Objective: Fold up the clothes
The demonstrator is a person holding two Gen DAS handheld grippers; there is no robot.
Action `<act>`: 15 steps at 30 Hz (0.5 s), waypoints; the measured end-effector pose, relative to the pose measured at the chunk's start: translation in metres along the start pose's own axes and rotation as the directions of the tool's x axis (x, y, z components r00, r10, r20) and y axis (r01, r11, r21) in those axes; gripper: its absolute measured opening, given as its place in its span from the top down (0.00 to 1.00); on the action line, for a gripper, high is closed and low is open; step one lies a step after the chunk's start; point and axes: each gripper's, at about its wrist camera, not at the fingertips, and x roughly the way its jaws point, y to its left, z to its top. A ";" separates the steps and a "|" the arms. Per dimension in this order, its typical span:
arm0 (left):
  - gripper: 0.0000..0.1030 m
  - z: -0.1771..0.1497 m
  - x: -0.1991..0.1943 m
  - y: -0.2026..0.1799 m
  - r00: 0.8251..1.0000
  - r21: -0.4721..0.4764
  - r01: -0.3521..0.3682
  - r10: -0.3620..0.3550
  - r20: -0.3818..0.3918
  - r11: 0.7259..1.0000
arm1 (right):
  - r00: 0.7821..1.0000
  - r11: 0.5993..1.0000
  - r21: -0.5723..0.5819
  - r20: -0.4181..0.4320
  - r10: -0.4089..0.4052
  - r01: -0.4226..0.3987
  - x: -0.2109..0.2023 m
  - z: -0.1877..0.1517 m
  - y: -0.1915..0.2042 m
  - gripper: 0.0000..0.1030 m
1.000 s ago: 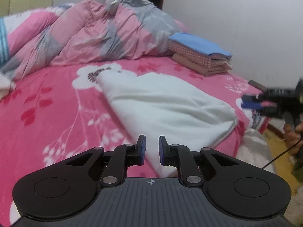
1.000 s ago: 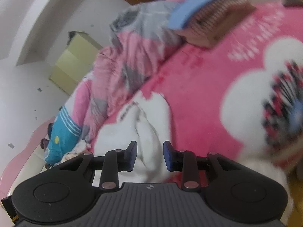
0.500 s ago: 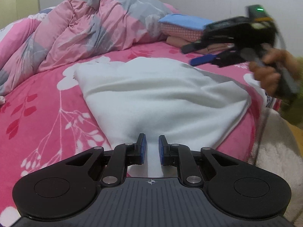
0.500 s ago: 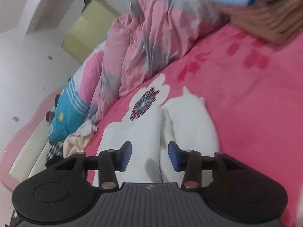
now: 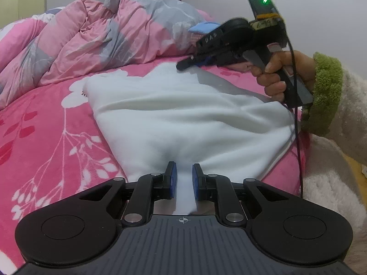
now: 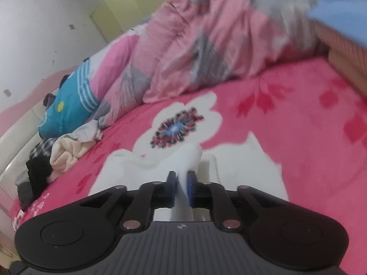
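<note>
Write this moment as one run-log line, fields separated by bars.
left gripper: shut on white fleece garment | right gripper: just closed on same garment | pink floral bedspread

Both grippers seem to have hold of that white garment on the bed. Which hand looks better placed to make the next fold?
Probably the right. The right gripper has just closed on the far end of the white garment, ready to carry it over. The left gripper pinches the near edge, better suited to anchoring.

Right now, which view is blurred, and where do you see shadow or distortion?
Right wrist view: motion blur on the quilt and the flower print. Left wrist view: sharp, fisheye bends the edges; the right tongs cast a shadow on the white garment.
</note>
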 end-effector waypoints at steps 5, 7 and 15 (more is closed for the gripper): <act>0.86 -0.001 0.000 0.000 1.000 0.005 0.000 0.000 0.004 1.000 | 0.998 0.988 -0.148 0.022 0.058 -0.054 -0.012 -0.004 0.041 0.94; 0.86 -0.001 0.001 -0.001 1.000 0.005 -0.002 0.002 0.005 1.000 | 0.995 0.963 -0.249 0.002 0.104 -0.100 -0.017 -0.012 0.064 0.94; 0.86 -0.002 0.001 -0.002 1.000 0.020 -0.011 0.011 0.010 1.000 | 0.978 0.859 -0.472 -0.158 0.136 -0.196 -0.029 -0.043 0.108 0.76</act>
